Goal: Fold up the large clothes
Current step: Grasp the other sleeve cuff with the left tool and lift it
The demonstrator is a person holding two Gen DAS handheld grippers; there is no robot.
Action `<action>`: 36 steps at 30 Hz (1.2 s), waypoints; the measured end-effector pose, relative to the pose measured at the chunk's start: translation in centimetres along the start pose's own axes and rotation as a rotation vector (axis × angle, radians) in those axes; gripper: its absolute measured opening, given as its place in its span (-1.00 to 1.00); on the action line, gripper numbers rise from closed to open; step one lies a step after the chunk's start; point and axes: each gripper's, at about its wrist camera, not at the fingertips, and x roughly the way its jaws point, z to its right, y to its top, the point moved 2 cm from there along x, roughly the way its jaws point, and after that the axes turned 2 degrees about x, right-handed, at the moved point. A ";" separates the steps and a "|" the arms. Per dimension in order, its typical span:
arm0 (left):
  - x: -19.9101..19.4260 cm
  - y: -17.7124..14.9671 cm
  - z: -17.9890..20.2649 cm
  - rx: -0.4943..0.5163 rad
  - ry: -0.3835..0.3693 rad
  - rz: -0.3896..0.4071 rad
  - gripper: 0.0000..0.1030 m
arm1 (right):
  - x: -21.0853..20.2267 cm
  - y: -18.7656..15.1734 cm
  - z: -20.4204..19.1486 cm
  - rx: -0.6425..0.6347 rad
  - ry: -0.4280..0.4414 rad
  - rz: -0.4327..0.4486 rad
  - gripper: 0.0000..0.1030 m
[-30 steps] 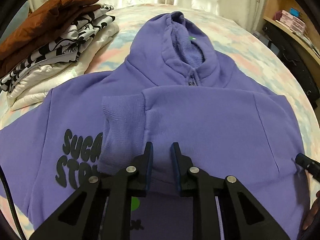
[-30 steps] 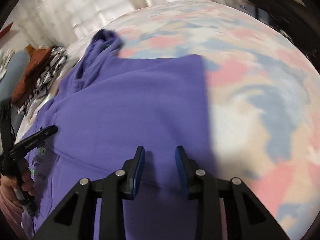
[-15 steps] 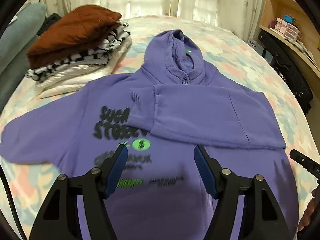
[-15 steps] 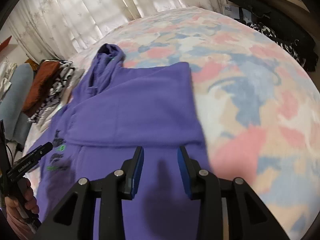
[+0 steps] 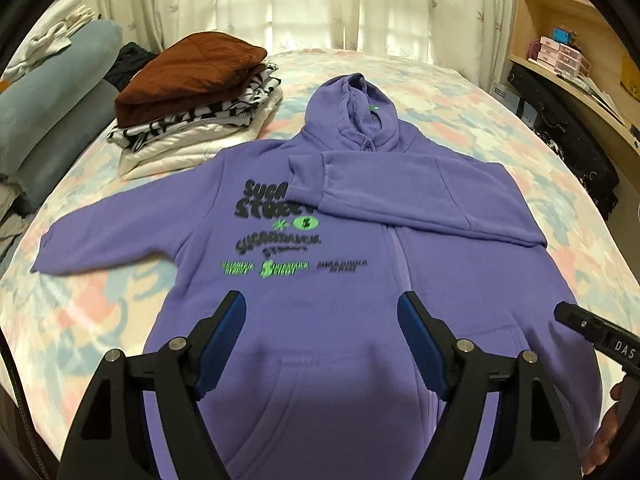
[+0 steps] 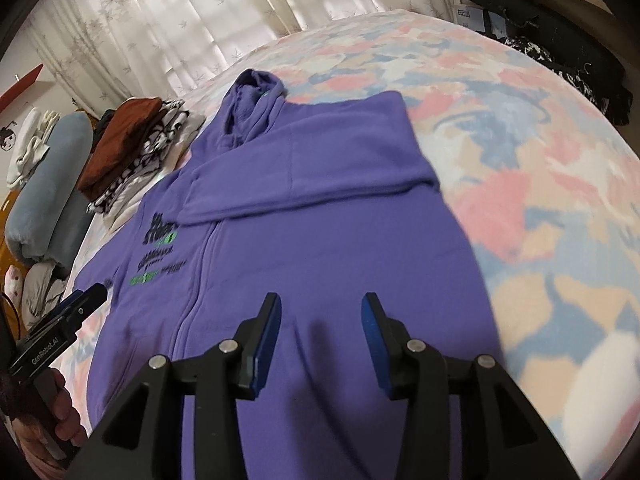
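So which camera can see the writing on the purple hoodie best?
The left wrist view. There the printed lettering on the purple hoodie faces the camera near the middle of the frame, though slightly blurred and partly covered by the folded sleeve. The right wrist view shows it small, slanted and off to one side.

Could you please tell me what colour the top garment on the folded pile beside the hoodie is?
The top garment is rust brown, clearest in the left wrist view.
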 end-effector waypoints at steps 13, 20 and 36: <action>-4.1 -3.6 -4.0 -0.028 0.030 -0.026 0.49 | -1.8 -4.4 -4.9 -0.070 0.029 -0.026 0.18; -5.5 -4.2 -8.3 -0.104 0.038 -0.026 0.50 | -2.8 -5.2 -10.1 -0.184 0.041 0.005 0.18; -1.2 -6.3 -22.4 -0.365 0.015 -0.059 0.50 | 1.0 -5.3 -22.1 -0.401 0.057 0.051 0.18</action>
